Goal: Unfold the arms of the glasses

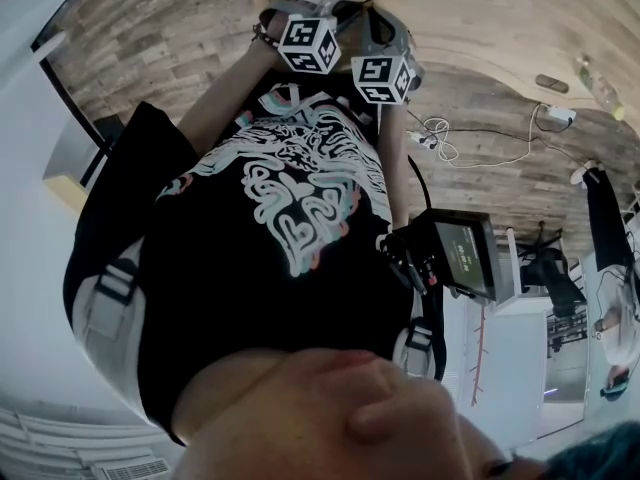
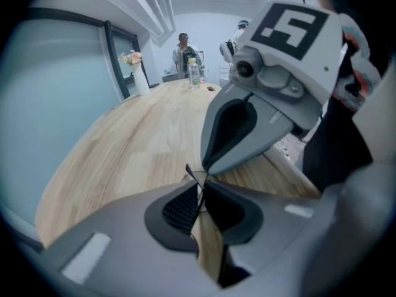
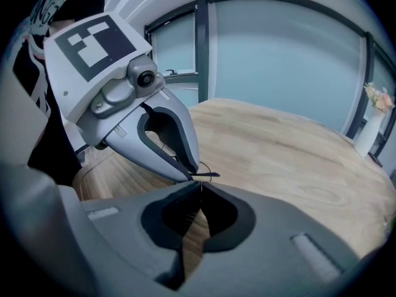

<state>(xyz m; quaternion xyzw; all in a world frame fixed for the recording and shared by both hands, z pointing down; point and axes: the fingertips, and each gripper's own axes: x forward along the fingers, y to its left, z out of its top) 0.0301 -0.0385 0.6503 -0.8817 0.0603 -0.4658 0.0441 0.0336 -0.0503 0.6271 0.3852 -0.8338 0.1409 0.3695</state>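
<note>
The left gripper (image 2: 200, 184) is pressing its jaws together on a thin dark part of the glasses (image 2: 190, 171); the right gripper (image 3: 200, 185) is likewise pinching shut on them, its tips meeting the left one's nose to nose. The glasses are hanging between the two grippers over the wooden table (image 3: 278, 147); only slender wire parts are showing

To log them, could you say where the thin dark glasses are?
In both gripper views, the thin dark glasses are pinched where the left gripper and right gripper meet tip to tip, above the wooden table.
</note>
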